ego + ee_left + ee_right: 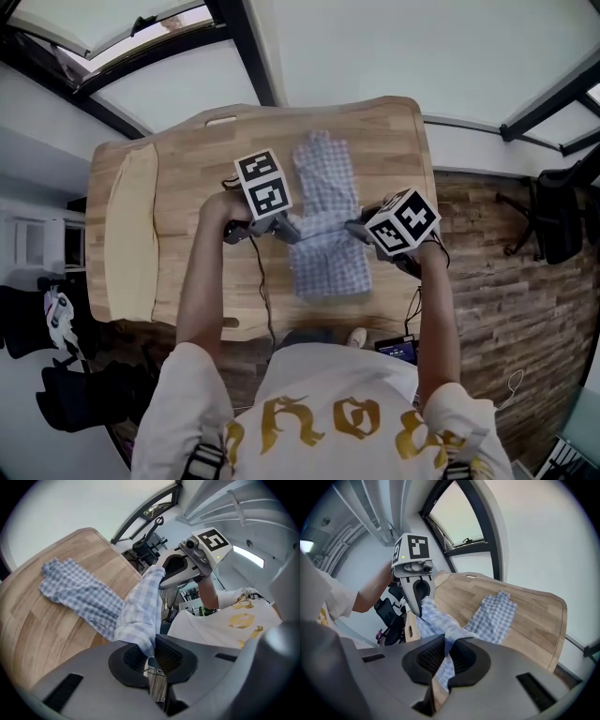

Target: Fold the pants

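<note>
Both my grippers are clamped on the pants [323, 220], blue-&-white check, on the wooden table [187, 178]. L gripper [281, 227]: jaws nearly together w/ a pinch of cloth btw the pads; its own view shows the fabric coming straight out of the black pads. R gripper [359, 228]: same, jaws narrow, nipped on a fold of the check cloth. The two face each other across the pants, L at the side edge on my left, R at the one on my right, approx halfway along the length. Btw them the cloth runs as a raised band, off the tabletop. Long axis of the pants goes from the table's far edge toward its near edge, i.e. away from me, not across. Far end lies flat & a bit rumpled, close to the far edge; can't tell if that's waist or legs. The near end shows closer to me than the grippers, short of the near edge; can't tell if it lies flat or hangs. Widthwise the pants sit right of the table's middle, nearer the right end than the left. At the left end a paler strip [131, 234] runs along the short edge, well apart from the pants. A handle slot [221, 120] is cut by the far edge, left of the cloth. Off the right end stands a dark office chair [560, 217].
</note>
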